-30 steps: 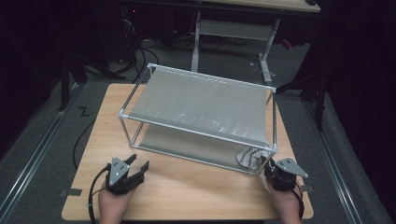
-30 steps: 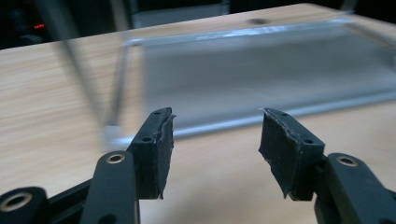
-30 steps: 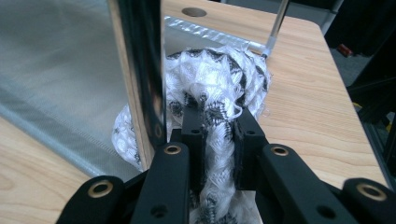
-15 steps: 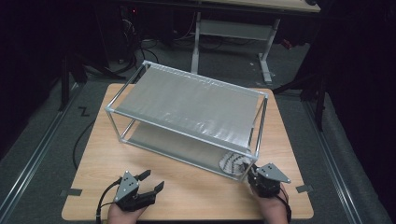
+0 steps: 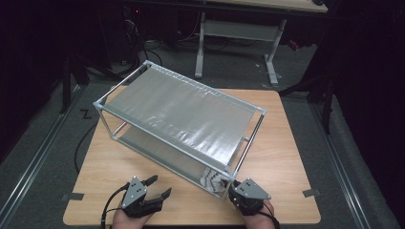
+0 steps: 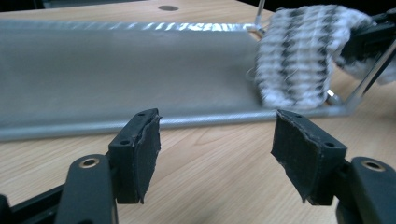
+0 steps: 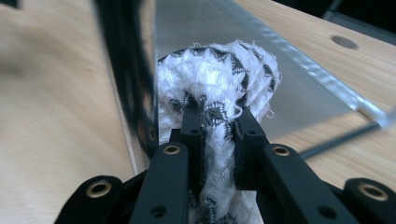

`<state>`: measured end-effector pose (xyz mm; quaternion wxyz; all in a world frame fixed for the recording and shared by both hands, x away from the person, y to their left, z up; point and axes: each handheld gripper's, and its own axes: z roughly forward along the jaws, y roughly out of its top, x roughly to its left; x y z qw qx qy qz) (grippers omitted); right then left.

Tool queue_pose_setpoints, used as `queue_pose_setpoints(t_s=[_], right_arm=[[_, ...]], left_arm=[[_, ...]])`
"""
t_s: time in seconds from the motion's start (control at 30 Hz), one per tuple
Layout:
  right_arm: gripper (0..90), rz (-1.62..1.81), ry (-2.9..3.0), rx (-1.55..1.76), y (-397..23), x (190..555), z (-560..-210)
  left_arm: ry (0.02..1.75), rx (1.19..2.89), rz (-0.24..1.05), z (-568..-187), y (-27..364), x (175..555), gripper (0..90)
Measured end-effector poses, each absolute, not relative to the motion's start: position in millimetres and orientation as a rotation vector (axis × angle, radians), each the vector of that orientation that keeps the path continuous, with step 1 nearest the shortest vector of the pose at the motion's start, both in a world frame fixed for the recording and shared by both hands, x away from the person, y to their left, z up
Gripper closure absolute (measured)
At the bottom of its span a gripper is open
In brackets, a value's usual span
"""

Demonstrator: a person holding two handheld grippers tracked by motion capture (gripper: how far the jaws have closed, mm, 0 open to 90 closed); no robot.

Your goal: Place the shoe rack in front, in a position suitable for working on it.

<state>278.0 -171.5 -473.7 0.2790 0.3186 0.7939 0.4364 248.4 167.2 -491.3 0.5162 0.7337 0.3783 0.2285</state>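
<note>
A two-shelf metal rack (image 5: 181, 114) stands askew on the wooden table (image 5: 296, 143). A black-and-white knitted cloth (image 5: 211, 177) lies on the lower shelf's near right corner. My right gripper (image 5: 230, 188) is shut on that cloth (image 7: 219, 79), its jaws (image 7: 217, 126) pinching it beside the rack's corner post (image 7: 126, 70). My left gripper (image 5: 160, 186) sits near the table's front edge, short of the rack. Its jaws (image 6: 215, 140) have just been opening and stand wide with nothing between them. They face the lower shelf (image 6: 130, 65), with the cloth (image 6: 294, 56) off to the right.
Bare wood lies in front of the rack and to its right. Desk legs (image 5: 200, 47) and cables stand on the dark floor beyond the table. Tape marks (image 5: 310, 193) sit near the front corners.
My right gripper has moved left along the front edge with the cloth, and the rack's near corner has swung with it. The left gripper's jaws have spread wider and it has drawn slightly nearer.
</note>
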Motion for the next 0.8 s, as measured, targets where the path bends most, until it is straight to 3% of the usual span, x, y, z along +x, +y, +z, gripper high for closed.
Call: queue_pose_setpoints(t_s=[0.13, 0.37, 0.8], right_arm=[[78.3, 1.172, 2.134, 0.835, -170, 277, -473], [78.2, 1.165, 2.061, 0.953, -205, 285, -470], [74.3, 1.041, 2.087, 1.214, -265, 288, -485]], left_arm=[[0.893, 1.768, 0.537, -489, 161, 246, 32.8], [0.812, 1.771, 0.504, -483, 142, 244, 32.8], [0.606, 1.814, 0.395, -472, 75, 255, 35.8]])
